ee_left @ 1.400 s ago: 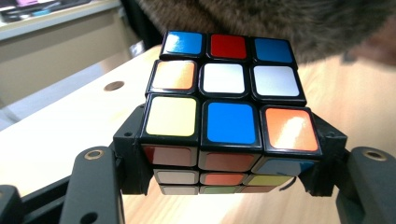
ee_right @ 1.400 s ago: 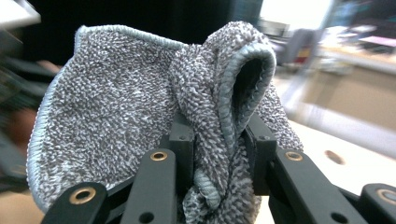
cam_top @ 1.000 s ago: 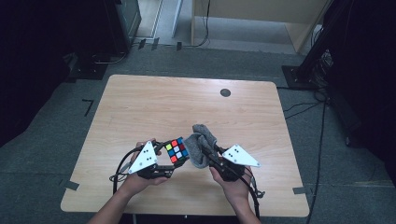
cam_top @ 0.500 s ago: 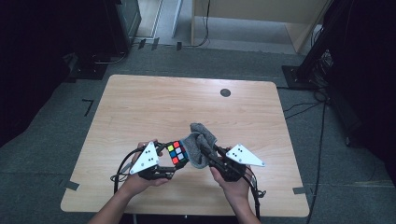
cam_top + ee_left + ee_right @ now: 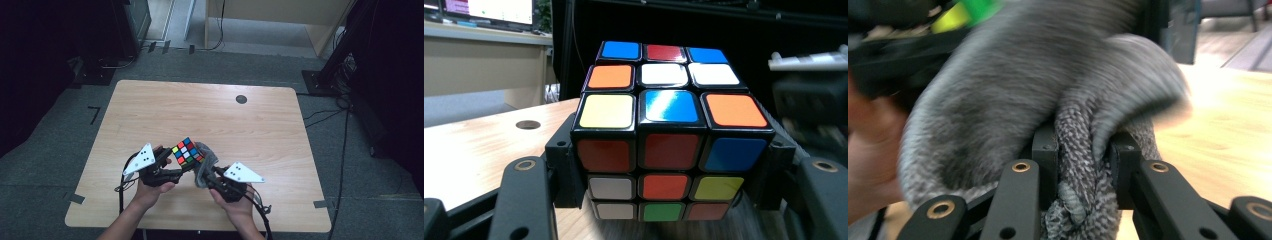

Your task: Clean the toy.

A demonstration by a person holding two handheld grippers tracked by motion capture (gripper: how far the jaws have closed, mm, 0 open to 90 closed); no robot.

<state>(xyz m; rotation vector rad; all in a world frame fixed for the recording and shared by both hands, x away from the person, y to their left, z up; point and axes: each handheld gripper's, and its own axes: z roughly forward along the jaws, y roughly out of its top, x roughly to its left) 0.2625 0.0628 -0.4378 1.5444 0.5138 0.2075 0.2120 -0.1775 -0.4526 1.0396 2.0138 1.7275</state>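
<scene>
No brand, label or writing legible. Left gripper [image 5: 170, 165], black jaws clamped on glossy black-framed puzzle cube with coloured square stickers [image 5: 186, 151], lifted above pale wood-grain table [image 5: 165, 107]. Crumpled grey knitted cloth [image 5: 204, 167], ribbed and soft, against cube's right side, pinched in right gripper [image 5: 210, 175].

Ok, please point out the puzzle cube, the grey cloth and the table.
puzzle cube [image 5: 671, 106], left gripper view, blue top sticker.
grey cloth [image 5: 1013, 90], right gripper view, bulging fold above the fingers.
table [image 5: 210, 107], high view, bare wooden top.
</scene>
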